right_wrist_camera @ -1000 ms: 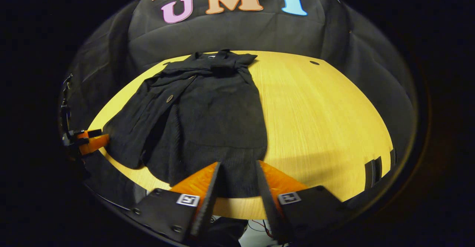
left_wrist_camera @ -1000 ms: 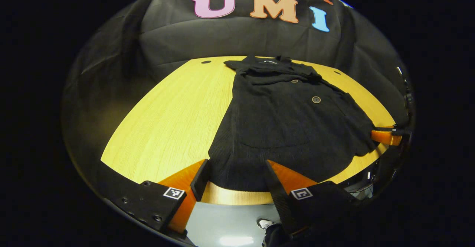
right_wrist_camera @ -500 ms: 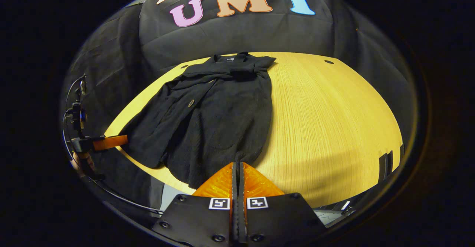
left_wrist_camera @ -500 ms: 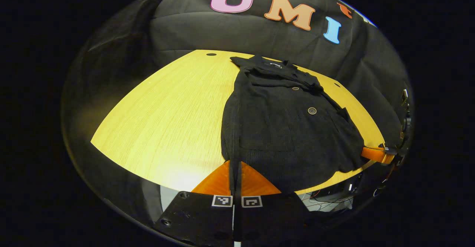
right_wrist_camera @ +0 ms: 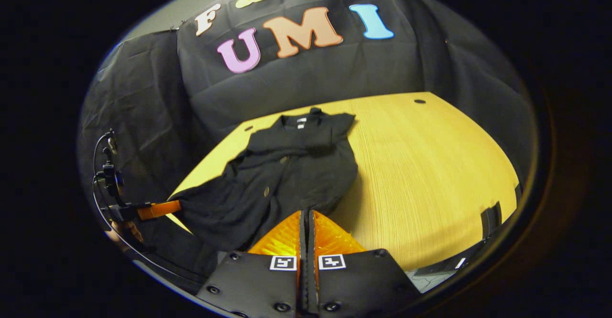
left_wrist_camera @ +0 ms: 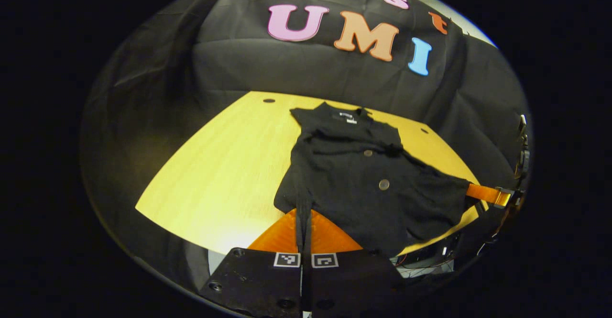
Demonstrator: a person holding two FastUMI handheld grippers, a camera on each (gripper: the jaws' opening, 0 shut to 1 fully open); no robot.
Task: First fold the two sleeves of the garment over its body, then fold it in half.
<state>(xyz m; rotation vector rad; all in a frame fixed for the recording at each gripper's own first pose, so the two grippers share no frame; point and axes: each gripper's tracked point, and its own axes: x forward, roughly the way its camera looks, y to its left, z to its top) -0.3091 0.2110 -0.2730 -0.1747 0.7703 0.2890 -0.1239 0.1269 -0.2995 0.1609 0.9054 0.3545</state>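
A black buttoned garment (left_wrist_camera: 354, 174) lies on the yellow wooden table (left_wrist_camera: 220, 165), collar at the far end, sleeves lying over its body. My left gripper (left_wrist_camera: 303, 211) is shut on the near hem at one corner, which is raised off the table. In the right gripper view my right gripper (right_wrist_camera: 306, 213) is shut on the hem's other corner of the garment (right_wrist_camera: 291, 169). The near half hangs stretched between the two. The right gripper (left_wrist_camera: 471, 191) appears at the far right of the left gripper view; the left gripper (right_wrist_camera: 178, 206) at the left of the right gripper view.
Bare table top (right_wrist_camera: 430, 165) spreads to the right of the garment in the right gripper view, with a small round hole (right_wrist_camera: 420, 101) near the back edge. A hand (right_wrist_camera: 123, 232) holds the left gripper. A dark bracket (right_wrist_camera: 488, 213) sits at the table's right rim.
Both grippers went from open around the near hem to shut on it. They have since lifted the hem off the table and carried it a little toward the collar.
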